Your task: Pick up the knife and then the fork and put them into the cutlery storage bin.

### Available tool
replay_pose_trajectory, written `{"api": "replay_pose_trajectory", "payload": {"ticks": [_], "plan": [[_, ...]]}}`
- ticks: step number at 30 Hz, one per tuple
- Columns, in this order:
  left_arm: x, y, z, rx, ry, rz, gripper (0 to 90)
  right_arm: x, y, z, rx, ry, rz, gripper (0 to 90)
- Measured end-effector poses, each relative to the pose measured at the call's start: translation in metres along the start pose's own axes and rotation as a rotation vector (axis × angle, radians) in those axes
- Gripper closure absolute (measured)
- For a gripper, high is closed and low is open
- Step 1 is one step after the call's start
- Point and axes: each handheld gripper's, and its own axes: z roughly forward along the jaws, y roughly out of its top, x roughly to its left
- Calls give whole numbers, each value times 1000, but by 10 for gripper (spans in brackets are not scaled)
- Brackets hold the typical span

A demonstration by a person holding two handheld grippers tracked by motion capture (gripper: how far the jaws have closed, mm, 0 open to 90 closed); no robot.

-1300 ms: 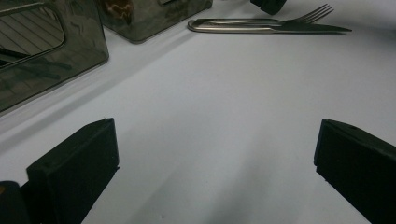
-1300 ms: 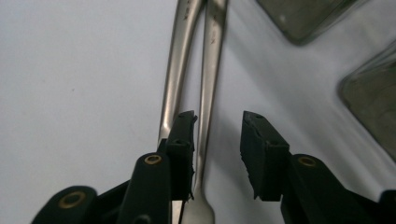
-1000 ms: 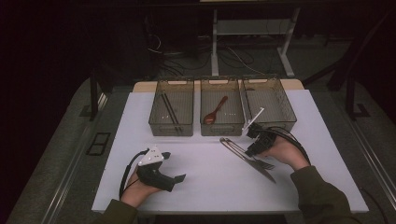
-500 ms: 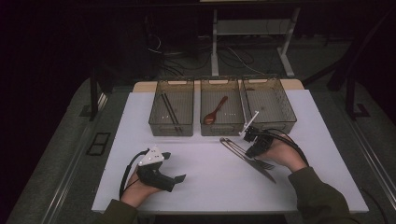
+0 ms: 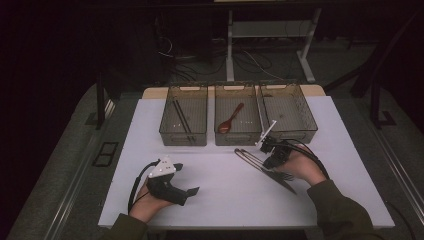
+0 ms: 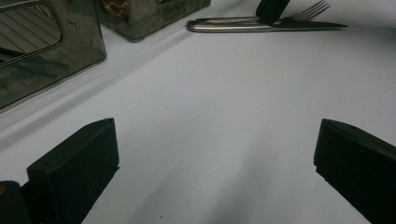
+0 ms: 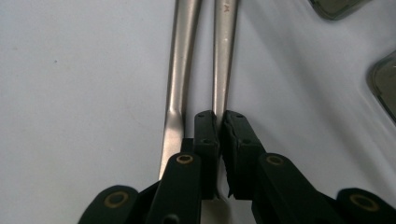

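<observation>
Fork (image 7: 223, 60) | my right gripper (image 7: 219, 135) has just been closing, now clamps its handle, lower centre, ready to lift | left gripper (image 6: 212, 163) gapes idle.

Your sleeves (image 5: 340, 212) are a dark olive, as far as the dim light lets me judge. Your left gripper (image 5: 191, 191) is black, topped by a pale grey three-cornered plate (image 5: 162, 167), with a black cable (image 5: 134, 184) looping behind. Your right gripper (image 7: 219, 154) has matt black arms pinned with brass-coloured rivets (image 7: 185, 159) and small screw holes in its pads.
</observation>
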Motion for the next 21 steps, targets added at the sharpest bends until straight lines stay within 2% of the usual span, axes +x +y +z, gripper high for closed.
{"api": "replay_pose_trajectory", "payload": {"ticks": [11, 15, 21], "plan": [[1, 0, 2, 4, -9, 1, 0, -8, -10, -5, -53, 35, 5, 831], [1, -1, 2, 4, -9, -1, 0, -10, -14, -11, -80, 56, 24, 831], [2, -1, 3, 5, -10, -6, 0, -14, -20, -19, -117, 58, 44, 832]]}}
